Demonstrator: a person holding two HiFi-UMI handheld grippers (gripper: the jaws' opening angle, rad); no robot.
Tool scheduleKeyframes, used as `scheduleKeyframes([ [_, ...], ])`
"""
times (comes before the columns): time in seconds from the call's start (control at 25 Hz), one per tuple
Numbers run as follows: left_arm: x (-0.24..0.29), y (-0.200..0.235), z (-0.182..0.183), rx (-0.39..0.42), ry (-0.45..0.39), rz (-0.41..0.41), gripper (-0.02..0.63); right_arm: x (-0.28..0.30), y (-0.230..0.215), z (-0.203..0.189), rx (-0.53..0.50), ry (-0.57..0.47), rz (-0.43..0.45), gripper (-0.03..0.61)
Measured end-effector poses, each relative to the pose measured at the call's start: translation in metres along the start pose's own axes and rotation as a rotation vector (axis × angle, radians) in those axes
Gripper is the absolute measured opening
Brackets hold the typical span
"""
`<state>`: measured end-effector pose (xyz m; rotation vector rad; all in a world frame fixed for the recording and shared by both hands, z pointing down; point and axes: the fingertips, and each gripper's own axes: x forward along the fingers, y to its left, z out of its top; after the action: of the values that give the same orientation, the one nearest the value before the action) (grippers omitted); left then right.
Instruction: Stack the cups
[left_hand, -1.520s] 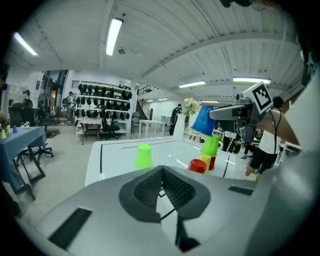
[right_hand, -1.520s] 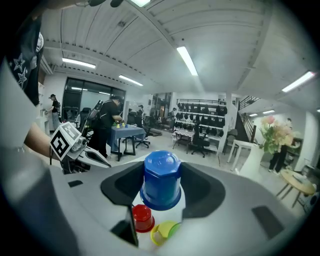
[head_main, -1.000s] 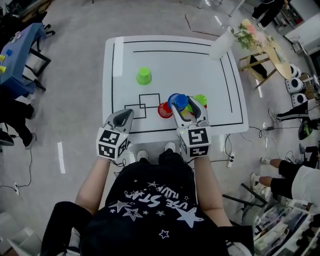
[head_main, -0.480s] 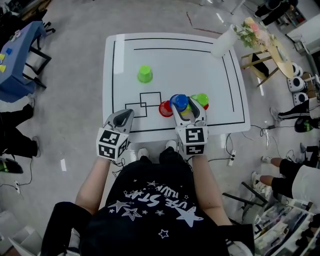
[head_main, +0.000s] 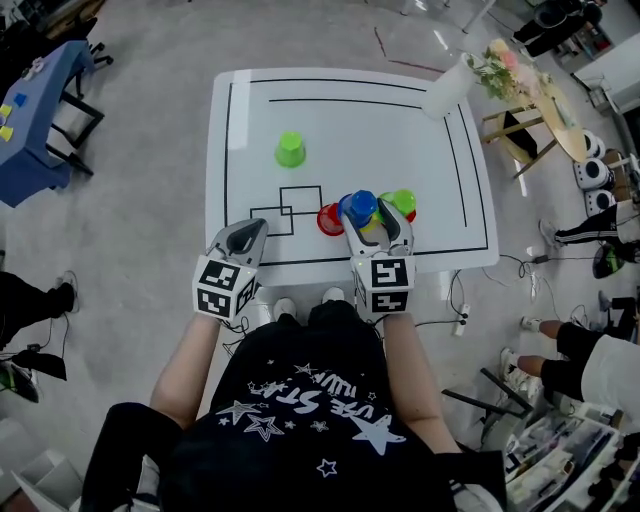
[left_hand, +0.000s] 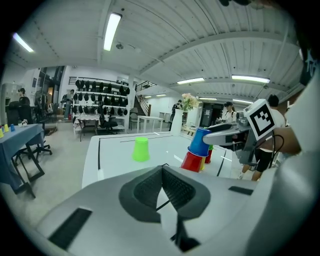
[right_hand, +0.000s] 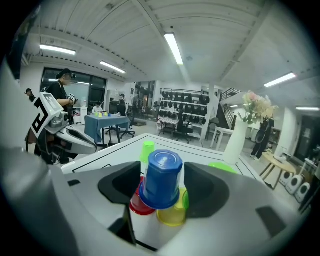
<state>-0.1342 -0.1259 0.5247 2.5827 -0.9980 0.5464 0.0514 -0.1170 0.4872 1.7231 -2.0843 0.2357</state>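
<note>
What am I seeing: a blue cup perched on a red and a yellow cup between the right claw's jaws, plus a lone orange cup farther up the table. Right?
Not orange: the lone cup is lime green, as the head view shows. The rest holds: the blue cup sits on the red cup and yellow cup, between the opening jaws of the right claw.
</note>
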Motion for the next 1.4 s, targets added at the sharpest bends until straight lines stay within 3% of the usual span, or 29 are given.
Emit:
scheduleKeyframes([
  [0.52, -0.008, 0.007, 0.011, -0.038, -0.021, 0.193, 0.011, -0.026, 0.012, 0.042, -0.024, -0.119, 0.167, 0.293],
  [0.76, -0.027, 0.023, 0.025, -0.045, -0.058, 0.23, 0.011, -0.018, 0.05, 0.078, -0.034, -0.139, 0.243, 0.293],
  [1.0, -0.03, 0.067, 0.029, -0.037, -0.055, 0.196, 0.011, 0.027, 0.095, 0.101, 0.034, -0.13, 0.209, 0.291],
  [1.4, -0.026, 0.139, 0.02, 0.005, -0.007, 0.082, 0.011, 0.123, 0.106, 0.071, 0.139, 0.022, -0.032, 0.29],
])
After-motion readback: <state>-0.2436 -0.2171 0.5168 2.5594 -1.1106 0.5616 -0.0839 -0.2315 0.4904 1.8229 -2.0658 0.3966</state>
